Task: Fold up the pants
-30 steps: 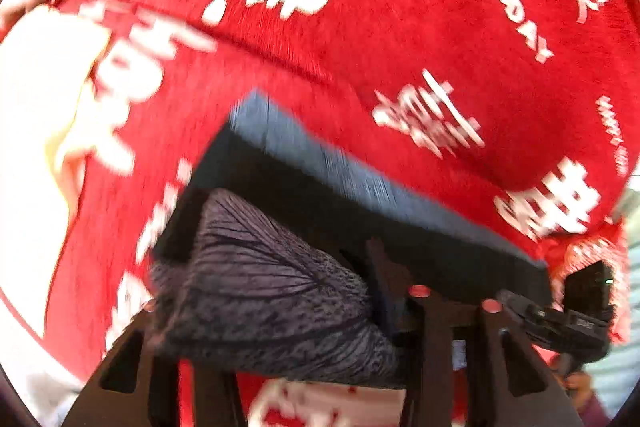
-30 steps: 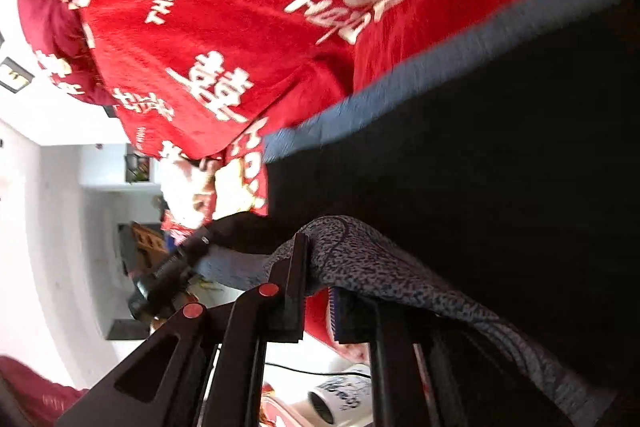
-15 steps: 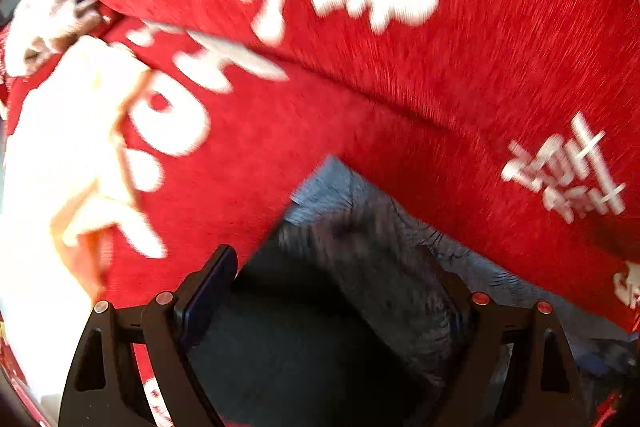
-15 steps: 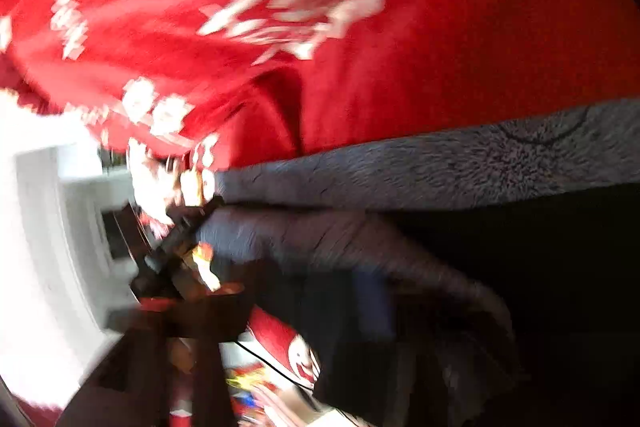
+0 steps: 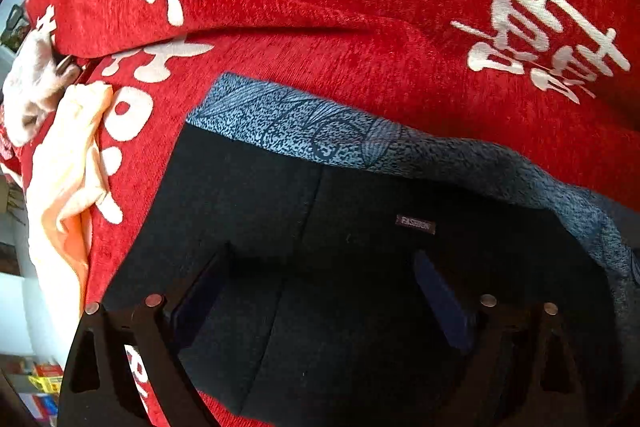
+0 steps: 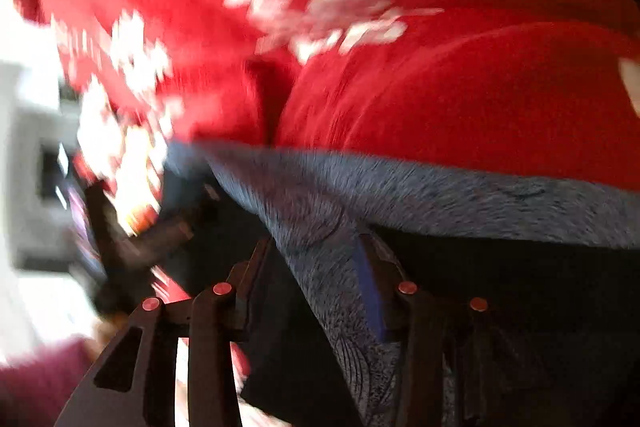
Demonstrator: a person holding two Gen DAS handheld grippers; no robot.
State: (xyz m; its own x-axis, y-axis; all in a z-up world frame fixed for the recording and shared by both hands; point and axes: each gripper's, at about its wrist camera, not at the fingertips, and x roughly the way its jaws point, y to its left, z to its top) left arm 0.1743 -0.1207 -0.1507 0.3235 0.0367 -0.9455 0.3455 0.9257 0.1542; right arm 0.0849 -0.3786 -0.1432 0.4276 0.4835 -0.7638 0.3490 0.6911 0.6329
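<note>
Pants [image 5: 320, 267] lie black and flat across the lower centre of your left wrist view, spread on the red blanket [image 5: 360, 27] with its white characters. Their grey-blue patterned waistband [image 5: 304, 123] runs as a band from centre-left down toward the right edge, and a small "FASHION" label [image 5: 415, 225] sits on the black cloth just below it. Your left gripper [image 5: 320, 291] stands wide open over the dark fabric, its 2 fingers [image 5: 200, 291] well apart and nothing between them. A pale peach cloth [image 5: 68, 167] lies crumpled on the blanket at the left edge, and something white and fluffy [image 5: 28, 87] sits above it, too small to identify.

In your right wrist view, which is blurred by motion, the pants [image 6: 520, 287] fill the lower right, with the waistband [image 6: 440, 195] stretching from centre-left to the right edge below the red blanket [image 6: 440, 87]. Your right gripper [image 6: 312, 263] has its jaws partly closed around a bunched fold of that grey-blue band, cloth filling the gap between the 2 fingers [image 6: 372, 283]. Your left gripper [image 6: 140, 227] shows as a dark smear at the left of this view
</note>
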